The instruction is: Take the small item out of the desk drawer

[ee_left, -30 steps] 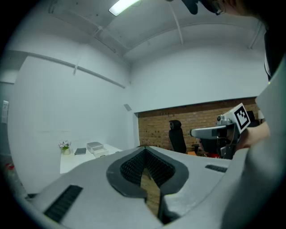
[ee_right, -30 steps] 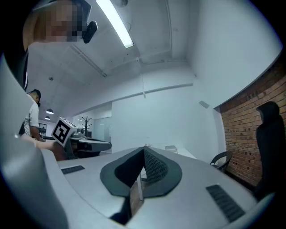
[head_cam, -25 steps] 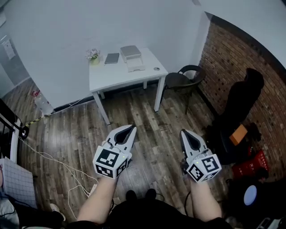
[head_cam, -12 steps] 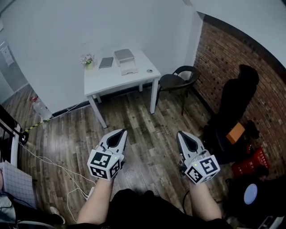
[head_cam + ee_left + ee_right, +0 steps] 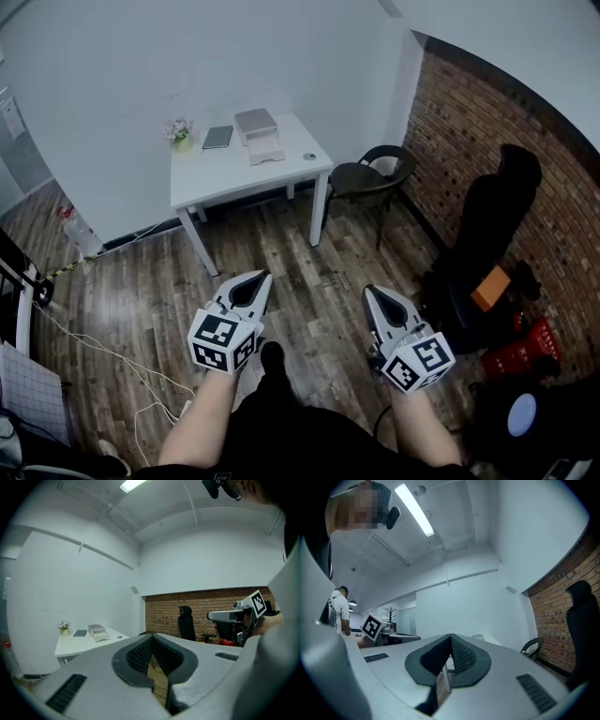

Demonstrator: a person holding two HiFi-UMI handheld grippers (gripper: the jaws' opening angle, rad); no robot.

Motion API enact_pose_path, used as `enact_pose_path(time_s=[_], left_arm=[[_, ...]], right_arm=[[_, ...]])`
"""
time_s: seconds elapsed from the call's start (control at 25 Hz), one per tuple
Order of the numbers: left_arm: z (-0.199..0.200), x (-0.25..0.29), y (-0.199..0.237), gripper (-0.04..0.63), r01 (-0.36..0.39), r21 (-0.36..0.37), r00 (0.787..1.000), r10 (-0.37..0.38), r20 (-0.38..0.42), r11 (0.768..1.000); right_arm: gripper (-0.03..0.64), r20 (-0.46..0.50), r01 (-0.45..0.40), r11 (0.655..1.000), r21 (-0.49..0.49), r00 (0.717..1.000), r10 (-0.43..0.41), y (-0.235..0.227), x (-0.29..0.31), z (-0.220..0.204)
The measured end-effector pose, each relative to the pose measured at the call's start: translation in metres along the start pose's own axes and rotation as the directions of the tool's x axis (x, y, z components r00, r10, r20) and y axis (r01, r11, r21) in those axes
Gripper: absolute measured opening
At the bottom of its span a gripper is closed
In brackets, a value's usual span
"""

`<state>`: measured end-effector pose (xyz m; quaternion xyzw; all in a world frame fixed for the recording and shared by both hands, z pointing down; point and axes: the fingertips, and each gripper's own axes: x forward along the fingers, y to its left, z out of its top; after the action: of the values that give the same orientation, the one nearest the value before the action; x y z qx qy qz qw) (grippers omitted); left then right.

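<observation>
A white desk stands against the far wall, well ahead of me. On it sits a small grey-and-white drawer unit, whose drawers are too far off to read. The left gripper view shows the same desk and drawer unit at lower left. My left gripper and right gripper hang side by side over the wood floor, both pointing toward the desk. Each is shut with nothing between its fingers. In their own views, the left gripper and the right gripper have their tips together.
A dark notebook, a small flower pot and a small round thing also lie on the desk. A dark chair stands to its right, a black office chair by the brick wall, and cables on the floor at left.
Both grippers have edged forward over the floor and the view has shifted with them. A foot now shows on the floor between my arms. Both pairs of jaws stay closed.
</observation>
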<state>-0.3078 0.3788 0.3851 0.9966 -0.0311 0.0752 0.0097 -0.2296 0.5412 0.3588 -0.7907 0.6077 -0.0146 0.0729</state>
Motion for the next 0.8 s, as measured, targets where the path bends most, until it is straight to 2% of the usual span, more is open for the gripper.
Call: enact_pose_path(time_s=[0.28,0.56,0.8], left_arm=[[-0.006,0.065,0.06,0.011,0.026,-0.004,1.0,-0.026,0.008,1.0],[-0.001,0.142,0.174,0.011,0.029,-0.036,0.999,-0.03,-0.018,0.999],[0.011,0.195,0.272,0.011,0.044,-0.033,0.998,-0.046,-0.035,0.998]], right_arm=[[0.002,-0.044,0.006,1.0,0.0,0.999,-0.006,-0.039,0.075,-0.019],[0.002,-0.097,0.008,0.999,0.038,0.995,-0.004,-0.074,0.208,-0.036],[0.002,-0.119,0.011,0.997,0.074,0.993,-0.002,-0.094,0.337,-0.046]])
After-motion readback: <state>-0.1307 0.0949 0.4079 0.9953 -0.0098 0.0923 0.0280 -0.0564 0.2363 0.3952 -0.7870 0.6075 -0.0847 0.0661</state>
